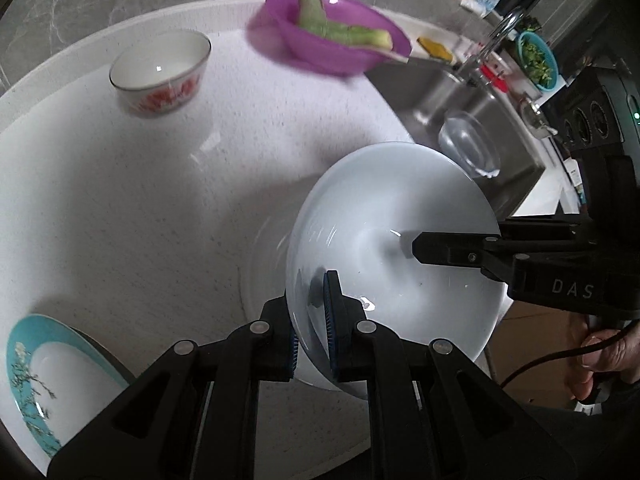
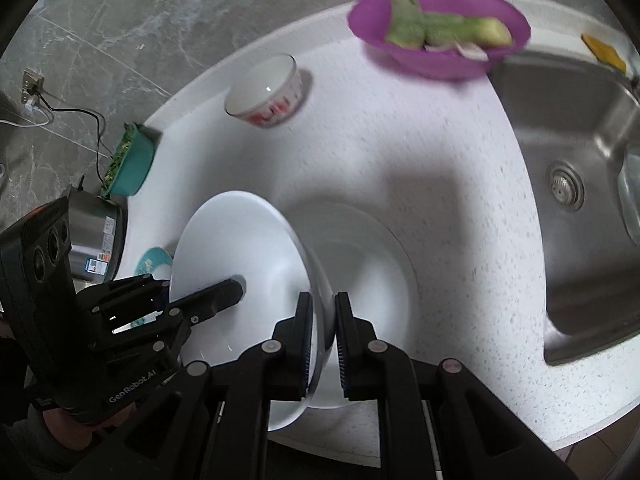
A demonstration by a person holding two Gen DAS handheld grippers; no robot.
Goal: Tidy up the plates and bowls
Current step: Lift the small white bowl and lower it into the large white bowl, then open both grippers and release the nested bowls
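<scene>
White big bowl (image 1: 400,240) is tilted on edge between both my grippers, just above the speckled tabletop (image 1: 200,184). My left gripper (image 1: 312,320) has its jaws clamped on the near rim, one blue pad inside the bowl, the other outside. My right gripper (image 2: 322,344) does the same on the opposite rim, jaws pinched tight w/ the wall between the pads. Under the bowl, in the right wrist view, sits a wide white dish (image 2: 372,264), though I can't tell if they touch. Small bowl w/ red flowers (image 1: 160,72) stands upright farther back, well apart. Purple bowl (image 1: 332,36) w/ green veg pieces (image 1: 340,26) sits beyond it, near the steel sink (image 2: 580,160). Teal-rimmed plate (image 1: 36,364) lies at the left edge of the left wrist view
</scene>
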